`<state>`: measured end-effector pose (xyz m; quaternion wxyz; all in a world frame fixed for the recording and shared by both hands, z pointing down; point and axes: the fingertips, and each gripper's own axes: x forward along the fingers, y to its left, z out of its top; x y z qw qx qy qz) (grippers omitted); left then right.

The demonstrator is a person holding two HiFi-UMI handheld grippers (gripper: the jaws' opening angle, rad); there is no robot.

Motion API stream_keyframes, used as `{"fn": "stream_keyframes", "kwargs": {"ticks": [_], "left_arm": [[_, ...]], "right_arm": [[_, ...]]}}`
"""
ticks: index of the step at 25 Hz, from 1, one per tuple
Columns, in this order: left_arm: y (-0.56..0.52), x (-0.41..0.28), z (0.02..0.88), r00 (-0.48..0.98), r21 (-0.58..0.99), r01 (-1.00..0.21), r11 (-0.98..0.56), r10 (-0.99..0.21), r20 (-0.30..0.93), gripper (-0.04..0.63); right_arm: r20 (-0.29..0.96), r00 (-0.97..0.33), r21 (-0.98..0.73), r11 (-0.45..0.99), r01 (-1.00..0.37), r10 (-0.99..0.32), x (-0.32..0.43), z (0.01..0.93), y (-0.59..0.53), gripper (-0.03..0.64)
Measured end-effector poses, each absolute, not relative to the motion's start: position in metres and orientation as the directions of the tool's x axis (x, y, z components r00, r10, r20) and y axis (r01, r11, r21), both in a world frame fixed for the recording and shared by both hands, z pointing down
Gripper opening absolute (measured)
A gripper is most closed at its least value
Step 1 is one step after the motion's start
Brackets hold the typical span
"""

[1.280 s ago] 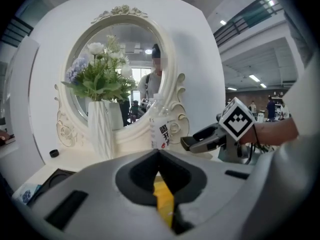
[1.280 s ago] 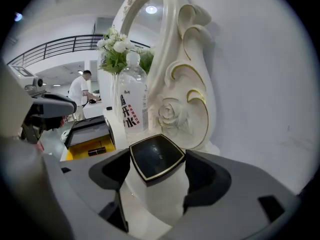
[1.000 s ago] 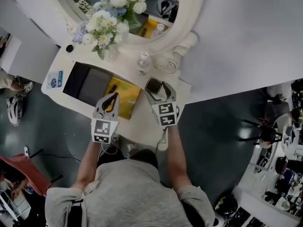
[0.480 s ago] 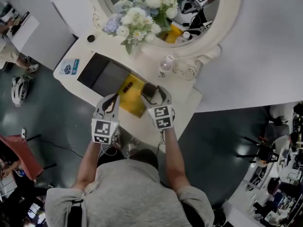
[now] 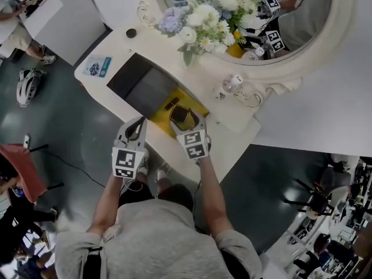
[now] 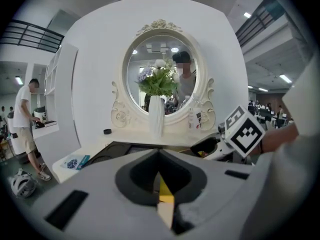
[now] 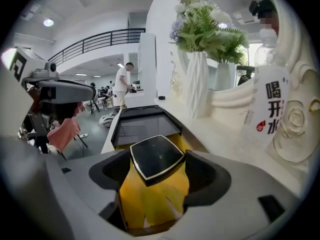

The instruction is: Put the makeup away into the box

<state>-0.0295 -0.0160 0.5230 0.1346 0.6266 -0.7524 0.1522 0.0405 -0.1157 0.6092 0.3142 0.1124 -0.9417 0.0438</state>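
Compact (image 7: 156,158) held in right gripper (image 5: 181,116) fingers, seemingly over open yellow box (image 5: 199,103).

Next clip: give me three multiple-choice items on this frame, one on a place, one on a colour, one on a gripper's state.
1. Where is the black compact?
A) lying loose in the box
B) between the right hand-held gripper jaws, above the open box
C) in the left hand-held gripper

2. What colour is the box's lining?
A) red
B) white
C) yellow

3. How do the left hand-held gripper's jaws stand?
A) together, nothing between them
B) wide apart
C) clamped on the compact

Answers:
1 B, the right gripper view shows the compact between its jaws over the lining.
2 C, yellow shows beneath the compact.
3 A, the left gripper view shows only a thin slit.
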Motion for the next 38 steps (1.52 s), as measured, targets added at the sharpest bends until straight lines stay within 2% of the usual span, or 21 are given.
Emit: {"fn": "stream_keyframes", "kwargs": {"ticks": [8, 20, 30, 38], "left_arm": [[0.01, -0.047, 0.552, -0.215, -0.022, -0.973, 0.228, -0.876, 0.432, 0.002], [0.032, -0.06, 0.569, -0.223, 0.005, -0.967, 0.254, -0.861, 0.457, 0.002], [0.038, -0.062, 0.571, -0.216, 0.012, -0.969, 0.248, -0.864, 0.454, 0.002], [0.04, -0.061, 0.566, -0.217, 0.004, -0.97, 0.245, -0.868, 0.446, 0.002]], "right_arm": [[0.707, -0.697, 0.003, 0.986, -0.168, -0.121, 0.027, 0.662, -0.1, 0.359], [0.817, -0.568, 0.019, 0.989, -0.149, -0.101, 0.024, 0.691, -0.097, 0.359], [0.849, -0.518, 0.034, 0.989, -0.144, -0.105, 0.027, 0.701, -0.096, 0.359], [0.822, -0.556, 0.025, 0.983, -0.181, -0.123, 0.026, 0.694, -0.101, 0.36]]}}
